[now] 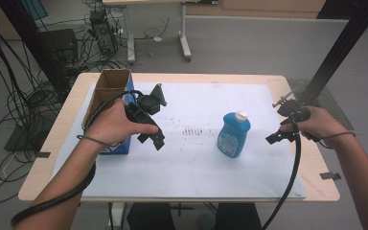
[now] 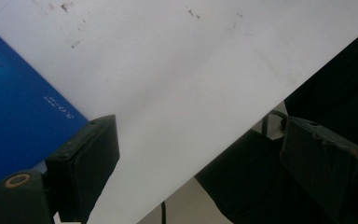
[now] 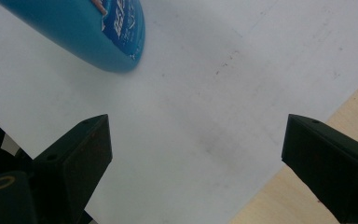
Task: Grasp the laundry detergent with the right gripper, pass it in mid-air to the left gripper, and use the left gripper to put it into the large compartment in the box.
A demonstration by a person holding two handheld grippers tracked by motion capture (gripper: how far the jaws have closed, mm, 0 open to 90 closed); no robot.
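A blue bottle [image 1: 233,135] with a white cap stands upright on the white sheet [image 1: 196,163], right of the middle. At the left stands an open-topped box [image 1: 106,88], brown inside and blue outside. My left gripper [image 1: 152,140] hangs just right of the box, jaws open and empty. In the left gripper view, the blue box wall [image 2: 18,107] lies beside the left jaw of that gripper [image 2: 200,126]. My right gripper [image 1: 274,138] is held to the right of the bottle, apart from it, open and empty. In the right gripper view, the bottle's base [image 3: 88,32] shows beyond that gripper [image 3: 198,121].
The wooden table [image 1: 311,158] shows bare past the sheet's right edge, also in the right gripper view as a wood strip [image 3: 261,205]. Black frame posts [image 1: 335,52] rise at the back right. Cables and equipment [image 1: 100,28] lie on the floor behind.
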